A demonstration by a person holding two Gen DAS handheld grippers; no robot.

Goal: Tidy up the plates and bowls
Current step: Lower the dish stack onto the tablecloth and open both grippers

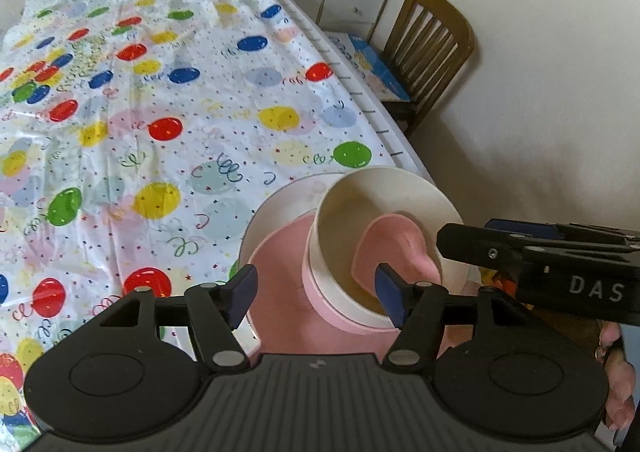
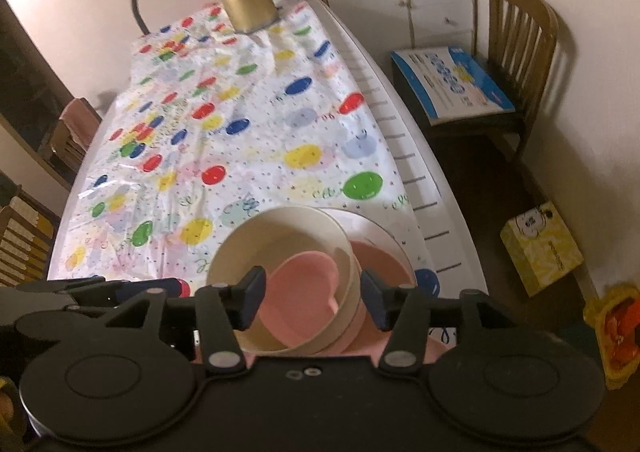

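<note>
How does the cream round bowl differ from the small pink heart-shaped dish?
The cream round bowl is larger and deeper; the small pink heart-shaped dish is smaller and shallower. The bowl's rim is a circle, the dish's a heart. The bowl holds the dish; the dish lies tilted inside it. Both are plain and glossless.

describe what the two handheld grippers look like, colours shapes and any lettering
Both are matte black plastic. The left gripper and right gripper each have two round discs, angled link bars with silver rivets, and dark blue finger pads. From the left camera, the right one's side carries white letters "DAS". No cables or sleeves show.
</note>
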